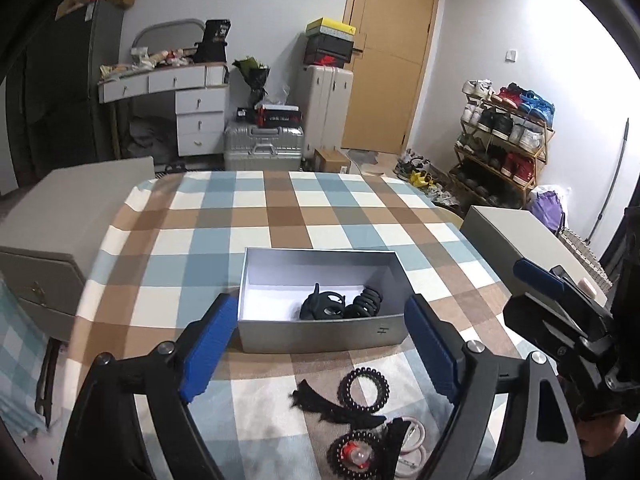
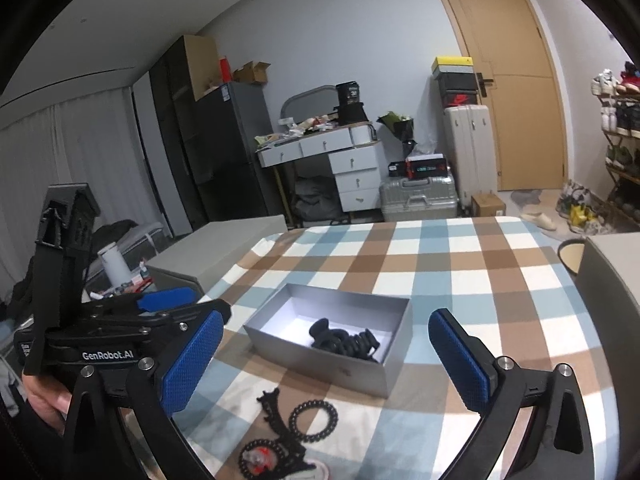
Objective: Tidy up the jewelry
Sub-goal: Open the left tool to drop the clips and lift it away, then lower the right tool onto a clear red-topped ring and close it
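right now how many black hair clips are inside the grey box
2: one claw clip near the middle of the grey box, and a ribbed one touching it on the right. Smaller pieces could be hidden beneath them.

The left tool [image 1: 316,354] gapes empty above the grey box [image 1: 320,330] holding black hair clips [image 1: 340,304].

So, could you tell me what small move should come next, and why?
Probably lower the left tongs onto the black beaded ring on the cloth. Both tongs are open and empty, the grey box already holds black hair clips, and loose pieces lie just before it.
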Available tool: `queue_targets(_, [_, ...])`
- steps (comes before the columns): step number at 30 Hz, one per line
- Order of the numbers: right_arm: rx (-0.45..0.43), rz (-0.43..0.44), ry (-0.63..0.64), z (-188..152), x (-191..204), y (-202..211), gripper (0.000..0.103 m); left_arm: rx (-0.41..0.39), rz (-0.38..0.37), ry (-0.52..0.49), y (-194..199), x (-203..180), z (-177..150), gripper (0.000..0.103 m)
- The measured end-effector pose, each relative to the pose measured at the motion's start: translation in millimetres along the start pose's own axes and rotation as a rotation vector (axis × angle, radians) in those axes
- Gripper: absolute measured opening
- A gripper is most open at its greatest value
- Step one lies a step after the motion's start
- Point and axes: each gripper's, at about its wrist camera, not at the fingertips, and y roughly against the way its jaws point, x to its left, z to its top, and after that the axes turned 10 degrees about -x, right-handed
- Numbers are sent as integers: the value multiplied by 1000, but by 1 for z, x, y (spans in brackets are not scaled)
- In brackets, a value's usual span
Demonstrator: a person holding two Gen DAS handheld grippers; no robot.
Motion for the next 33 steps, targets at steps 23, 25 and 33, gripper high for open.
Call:
queue_targets(23, [109,-3,65,-71,21,44,103,-10,46,72,39,8,-75,102])
queue_targets(25, [141,6,67,-81,21,45,103,5,48,91,38,10,-82,102])
queue_targets(33, [256,67,20,-111,20,40,103,77,44,102,40,15,-105,101])
